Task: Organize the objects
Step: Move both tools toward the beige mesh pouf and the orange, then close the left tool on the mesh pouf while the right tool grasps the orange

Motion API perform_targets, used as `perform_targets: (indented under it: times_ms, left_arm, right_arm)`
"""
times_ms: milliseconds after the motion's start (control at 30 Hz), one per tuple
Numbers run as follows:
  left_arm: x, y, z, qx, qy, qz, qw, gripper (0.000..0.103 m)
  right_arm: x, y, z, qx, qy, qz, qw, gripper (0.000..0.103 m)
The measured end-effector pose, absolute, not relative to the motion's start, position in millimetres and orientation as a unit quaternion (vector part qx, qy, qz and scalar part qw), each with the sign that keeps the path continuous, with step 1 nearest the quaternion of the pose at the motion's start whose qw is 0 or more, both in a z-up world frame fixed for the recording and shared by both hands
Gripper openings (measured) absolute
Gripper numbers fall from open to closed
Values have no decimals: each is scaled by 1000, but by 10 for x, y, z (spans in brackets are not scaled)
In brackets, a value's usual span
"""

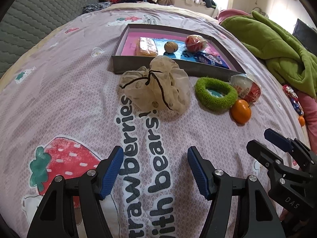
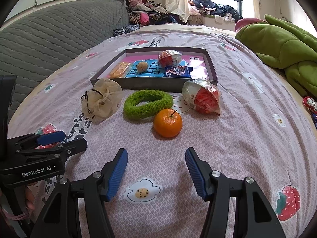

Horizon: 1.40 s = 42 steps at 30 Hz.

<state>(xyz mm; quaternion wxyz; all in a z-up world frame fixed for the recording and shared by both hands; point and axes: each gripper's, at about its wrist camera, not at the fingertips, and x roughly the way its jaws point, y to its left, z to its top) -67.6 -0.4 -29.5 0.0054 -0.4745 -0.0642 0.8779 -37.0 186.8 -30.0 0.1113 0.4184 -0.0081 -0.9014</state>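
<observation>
Lying on the bed: four loose things just in front of the box, both hand-held grippers low over the sheet nearer the cameras.
Box (image 2: 150, 84): shallow, dark-walled, pink inside, open on top, resting on the bed (image 2: 247, 138).
In the box: a yellow snack pack (image 2: 120, 69) at the left, a walnut (image 2: 142, 66) beside it, a wrapped red-and-white egg (image 2: 170, 58) further back, a blue packet (image 2: 177, 71) at the front right.
Pouch (image 1: 156, 86): cream drawstring cloth with a dark cord, crumpled, touching the box's front wall toward its left end.
Green ring (image 2: 147, 103): fuzzy, lying flat, just beside the pouch and close to the box front.
Orange (image 2: 167, 122): upright with its stem up, touching the ring's near edge.
Second egg (image 2: 202, 96): red-and-white in clear wrap, on its side by the box's right front corner, near the ring.
Left hand-held gripper (image 1: 154, 170): jaws wide apart, holding nothing, over the "strawberries with bears" print, pointing toward the pouch.
Right hand-held gripper (image 2: 156, 170): jaws wide apart, holding nothing, pointing toward the orange.
Green blanket (image 2: 283, 45): bunched at the bed's right edge, well apart from the box.
Grey quilted cover (image 2: 59, 31): along the left side.
</observation>
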Motion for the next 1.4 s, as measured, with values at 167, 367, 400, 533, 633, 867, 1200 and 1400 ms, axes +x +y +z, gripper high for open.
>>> perform_targets:
  times_ms: [167,367,400,533,633,867,1200,1400]
  left_arm:
    - [-704,-6,-309,-473,-65,879,7,69]
    - [-785,-28,-333,-471,-66,879,7,69]
    - [-801,-34,-334,-471,-66,880,8,69]
    - [-851,-61,-342,-469,-68,881,8,69]
    - [-915,-73,-356,-467,-69,881,8,69]
    - [-1022,-36,-370,-461,-61,885,14,69]
    - [-1123,-18,-370,-452,-63,890,20,69]
    - [-1186,-57,-373,-450,-67,890,19,69]
  right_arm:
    - [-430,1875,-338,422,-9,-900,109,60]
    - [-499,1878,-369,423,-9,-900,108,60]
    - [-512,1881,-375,422,-10,-900,108,60]
    - [-560,1889,-402,424,-10,-899,107,60]
    - [-594,1896,-420,425,-10,-899,106,60]
    - [-691,1909,-467,427,-9,-898,105,60]
    - [-806,1913,-492,428,-9,-898,105,60]
    - [-891,1907,-516,431,-6,-896,104,60]
